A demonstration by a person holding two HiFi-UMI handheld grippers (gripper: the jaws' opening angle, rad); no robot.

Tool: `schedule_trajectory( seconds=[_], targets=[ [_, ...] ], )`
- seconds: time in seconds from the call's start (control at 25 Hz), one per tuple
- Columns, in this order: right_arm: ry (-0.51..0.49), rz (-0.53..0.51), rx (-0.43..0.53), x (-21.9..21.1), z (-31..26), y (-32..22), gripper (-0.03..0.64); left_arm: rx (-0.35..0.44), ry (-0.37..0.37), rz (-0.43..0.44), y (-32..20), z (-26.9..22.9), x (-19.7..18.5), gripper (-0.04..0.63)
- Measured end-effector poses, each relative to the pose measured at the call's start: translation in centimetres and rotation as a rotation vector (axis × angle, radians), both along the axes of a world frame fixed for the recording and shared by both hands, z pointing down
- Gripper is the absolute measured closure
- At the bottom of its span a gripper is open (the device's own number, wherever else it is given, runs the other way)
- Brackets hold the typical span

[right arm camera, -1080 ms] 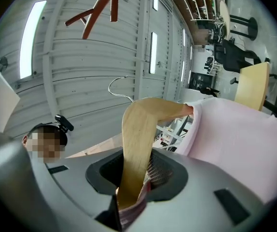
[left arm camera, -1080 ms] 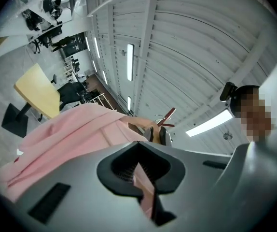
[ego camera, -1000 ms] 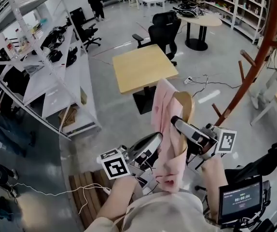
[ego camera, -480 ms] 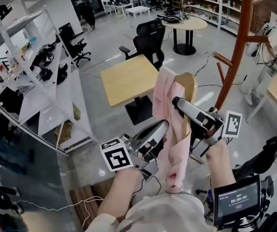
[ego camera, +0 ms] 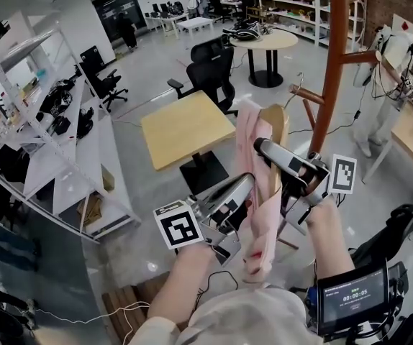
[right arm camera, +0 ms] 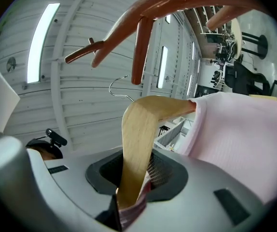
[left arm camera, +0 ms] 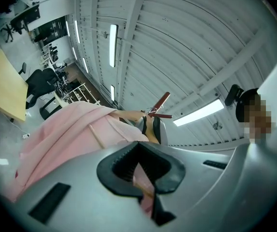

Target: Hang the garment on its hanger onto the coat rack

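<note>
A pink garment [ego camera: 255, 200] hangs on a wooden hanger [ego camera: 278, 124], held up between both grippers. My right gripper [ego camera: 270, 152] is shut on the hanger's arm and a bit of fabric; in the right gripper view the wooden hanger [right arm camera: 138, 139] rises from the right gripper [right arm camera: 129, 197], its metal hook [right arm camera: 119, 88] just below a peg of the coat rack [right arm camera: 143, 33]. My left gripper [ego camera: 244, 187] is shut on the garment's cloth; in the left gripper view the garment [left arm camera: 66, 139] drapes over the left gripper [left arm camera: 141, 180]. The reddish-brown coat rack [ego camera: 330, 56] stands right behind the hanger.
A square yellow table [ego camera: 185, 128] and a black office chair [ego camera: 210, 67] stand beyond the garment. White shelving [ego camera: 62, 142] runs along the left. A round table [ego camera: 264, 42] is farther back. A timer screen [ego camera: 350, 297] sits at lower right.
Both grippers have carried the garment and hanger toward the coat rack. The rack's pole now stands closer and more upright behind the hanger. Both grips are unchanged.
</note>
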State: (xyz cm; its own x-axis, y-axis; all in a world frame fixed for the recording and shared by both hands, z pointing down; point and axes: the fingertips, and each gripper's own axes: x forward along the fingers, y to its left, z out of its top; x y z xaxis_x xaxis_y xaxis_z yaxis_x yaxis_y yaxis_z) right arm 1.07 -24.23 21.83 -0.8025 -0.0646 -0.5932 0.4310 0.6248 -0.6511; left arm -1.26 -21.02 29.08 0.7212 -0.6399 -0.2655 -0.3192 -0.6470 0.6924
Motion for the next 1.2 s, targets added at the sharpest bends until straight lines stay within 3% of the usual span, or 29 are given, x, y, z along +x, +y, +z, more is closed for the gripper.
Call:
schedule_trajectory(
  seconds=[0.64, 0.92, 1.2],
  targets=[
    [0.047, -0.057, -0.043, -0.9, 3.1, -0.1, 0.509, -0.051, 0.043, -0.042, 0.0, 3.0, -0.2, 0.589],
    [0.046, -0.029, -0.061, 0.9, 4.7, -2.2, 0.509, -0.074, 0.016, -0.031, -2.0, 4.6, 1.5, 0.589],
    [0.064, 0.043, -0.093, 5.1, 5.1, -2.6, 0.509, -0.123, 0.006, 0.013, -2.3, 5.0, 5.6, 0.589]
  ],
)
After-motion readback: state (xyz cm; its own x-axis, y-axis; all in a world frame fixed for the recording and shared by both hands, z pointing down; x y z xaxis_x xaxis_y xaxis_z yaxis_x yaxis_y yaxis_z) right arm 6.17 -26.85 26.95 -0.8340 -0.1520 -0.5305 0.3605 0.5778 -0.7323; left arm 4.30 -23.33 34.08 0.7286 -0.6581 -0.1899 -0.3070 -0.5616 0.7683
